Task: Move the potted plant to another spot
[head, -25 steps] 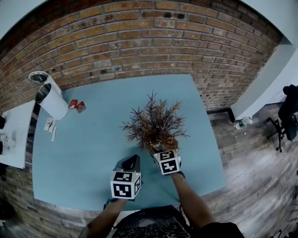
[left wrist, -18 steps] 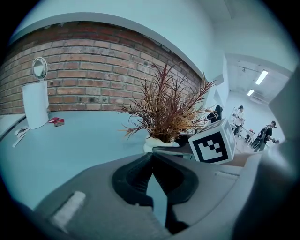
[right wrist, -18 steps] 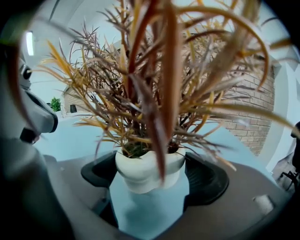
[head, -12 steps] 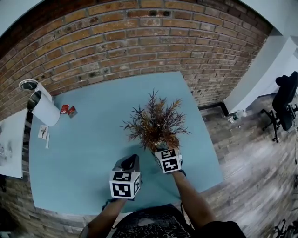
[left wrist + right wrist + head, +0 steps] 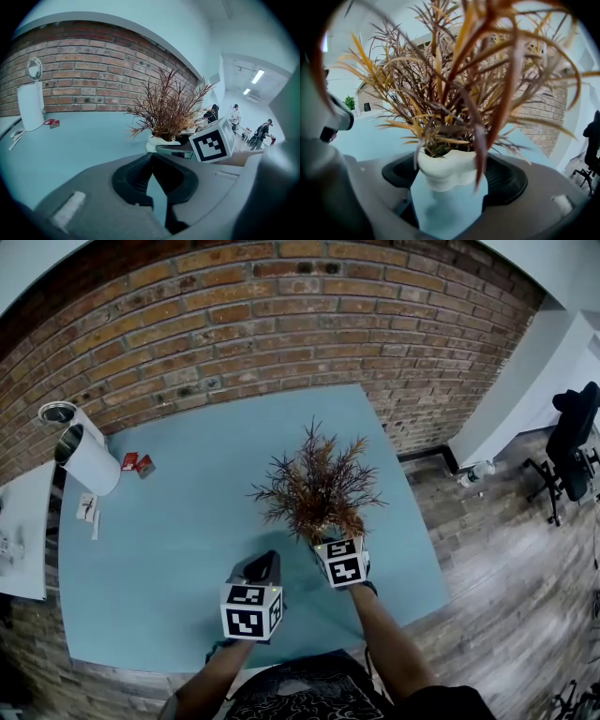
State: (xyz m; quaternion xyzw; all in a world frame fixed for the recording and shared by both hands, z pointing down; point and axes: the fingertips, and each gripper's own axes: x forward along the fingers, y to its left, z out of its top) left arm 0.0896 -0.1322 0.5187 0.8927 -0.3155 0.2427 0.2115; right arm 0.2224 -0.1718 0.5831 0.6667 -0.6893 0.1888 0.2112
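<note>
The potted plant [image 5: 319, 488] has dry brown-orange leaves and a small white pot [image 5: 447, 168]. It stands on the light blue table [image 5: 187, 521], right of middle. My right gripper [image 5: 330, 542] reaches it from the near side. Its jaws are closing with the pot between them, one pad on each side and close to it, and I see no firm press. The leaves [image 5: 459, 84] fill most of the right gripper view. My left gripper [image 5: 265, 564] hovers over the table to the plant's left, its tips together and empty. In the left gripper view the plant [image 5: 168, 112] is ahead and to the right.
A white roll on a stand [image 5: 89, 457] and small red items [image 5: 136, 463] lie at the table's far left, with paper slips [image 5: 89, 512] nearer. A brick wall [image 5: 281, 324] runs behind the table. A black chair [image 5: 574, 442] stands on the floor to the right.
The right gripper has edged forward around the pot. The view has shifted slightly, and the left gripper has stayed where it was.
</note>
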